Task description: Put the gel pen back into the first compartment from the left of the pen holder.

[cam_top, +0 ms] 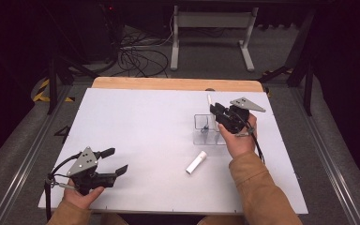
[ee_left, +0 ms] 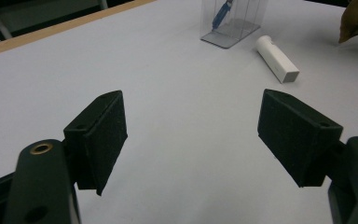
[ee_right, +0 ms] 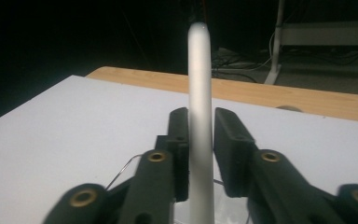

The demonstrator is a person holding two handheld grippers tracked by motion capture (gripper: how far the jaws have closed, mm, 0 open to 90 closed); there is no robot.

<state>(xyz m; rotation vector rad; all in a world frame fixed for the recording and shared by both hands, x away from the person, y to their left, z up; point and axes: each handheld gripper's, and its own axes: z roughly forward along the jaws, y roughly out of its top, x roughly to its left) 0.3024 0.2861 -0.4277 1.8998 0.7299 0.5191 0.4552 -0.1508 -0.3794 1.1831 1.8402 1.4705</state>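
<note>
The right tool (cam_top: 219, 114) hovers over the clear plastic holder (cam_top: 205, 130) with a white pen (ee_right: 200, 116) standing upright between its jaws. The jaws look slightly slack, touching one side, so the grip is uncertain. Keep the pen vertical over the compartment before letting go. The left tool (cam_top: 116, 162) rests wide apart and empty on the table (cam_top: 145, 122); a white cap (cam_top: 195, 162) lies near the holder.

Clear box (cam_top: 206, 130) stands right of centre on desk (cam_top: 136, 140); capped tube (cam_top: 195, 162) lies just before it.
</note>
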